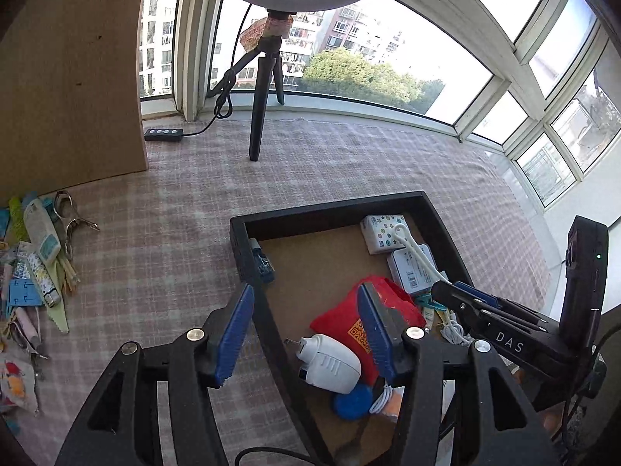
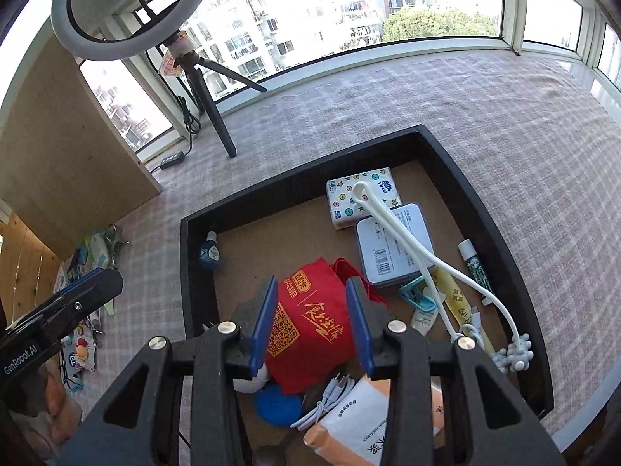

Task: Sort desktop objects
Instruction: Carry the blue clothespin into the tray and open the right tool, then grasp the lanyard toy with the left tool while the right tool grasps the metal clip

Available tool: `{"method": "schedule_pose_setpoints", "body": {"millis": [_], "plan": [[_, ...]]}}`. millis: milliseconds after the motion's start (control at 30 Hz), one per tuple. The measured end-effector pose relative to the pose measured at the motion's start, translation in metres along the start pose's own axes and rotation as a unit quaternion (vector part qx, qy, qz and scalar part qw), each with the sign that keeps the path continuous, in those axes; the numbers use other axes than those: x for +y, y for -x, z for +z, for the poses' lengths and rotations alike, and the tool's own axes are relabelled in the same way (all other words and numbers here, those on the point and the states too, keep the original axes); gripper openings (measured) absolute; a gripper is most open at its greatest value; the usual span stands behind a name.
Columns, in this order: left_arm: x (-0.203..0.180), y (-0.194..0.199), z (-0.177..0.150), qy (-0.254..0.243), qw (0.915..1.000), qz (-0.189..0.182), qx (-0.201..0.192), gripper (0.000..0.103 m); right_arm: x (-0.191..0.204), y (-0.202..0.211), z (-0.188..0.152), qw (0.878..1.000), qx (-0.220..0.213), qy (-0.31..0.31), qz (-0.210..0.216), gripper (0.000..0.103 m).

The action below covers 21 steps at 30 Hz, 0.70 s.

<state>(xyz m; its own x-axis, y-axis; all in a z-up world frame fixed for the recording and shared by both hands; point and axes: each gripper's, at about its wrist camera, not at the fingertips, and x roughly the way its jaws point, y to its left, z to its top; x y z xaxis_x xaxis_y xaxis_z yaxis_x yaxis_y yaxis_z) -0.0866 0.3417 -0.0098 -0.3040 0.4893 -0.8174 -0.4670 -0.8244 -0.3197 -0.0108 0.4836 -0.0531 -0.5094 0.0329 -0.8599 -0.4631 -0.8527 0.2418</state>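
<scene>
A black tray (image 1: 330, 207) (image 2: 302, 178) lies on the checked cloth. It holds a red pouch (image 1: 341, 318) (image 2: 310, 310), a white charger (image 1: 330, 361), a blue disc (image 2: 277, 404), a tissue pack (image 2: 361, 194), a grey box (image 2: 392, 244) and a white cable (image 2: 407, 244). My left gripper (image 1: 305, 291) stands open and empty, straddling the tray's left wall. My right gripper (image 2: 311, 285) hovers open over the red pouch, which shows in the gap without the pads pressing it.
A heap of small items (image 1: 35, 264) (image 2: 89, 256) lies on the cloth left of the tray. A ring light tripod (image 1: 264, 97) and a remote (image 1: 163, 134) stand near the window. A wooden board (image 1: 70, 77) rises at the left.
</scene>
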Motion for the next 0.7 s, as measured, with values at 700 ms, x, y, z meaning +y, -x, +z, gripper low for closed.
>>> {"method": "schedule_pose_setpoints", "body": {"millis": [700], "plan": [[0.252, 0.089, -0.113, 0.203, 0.9654, 0.159, -0.037, 0.052, 0.215, -0.042, -0.046, 0.958, 0.055, 0.253, 0.125, 0.037]]}}
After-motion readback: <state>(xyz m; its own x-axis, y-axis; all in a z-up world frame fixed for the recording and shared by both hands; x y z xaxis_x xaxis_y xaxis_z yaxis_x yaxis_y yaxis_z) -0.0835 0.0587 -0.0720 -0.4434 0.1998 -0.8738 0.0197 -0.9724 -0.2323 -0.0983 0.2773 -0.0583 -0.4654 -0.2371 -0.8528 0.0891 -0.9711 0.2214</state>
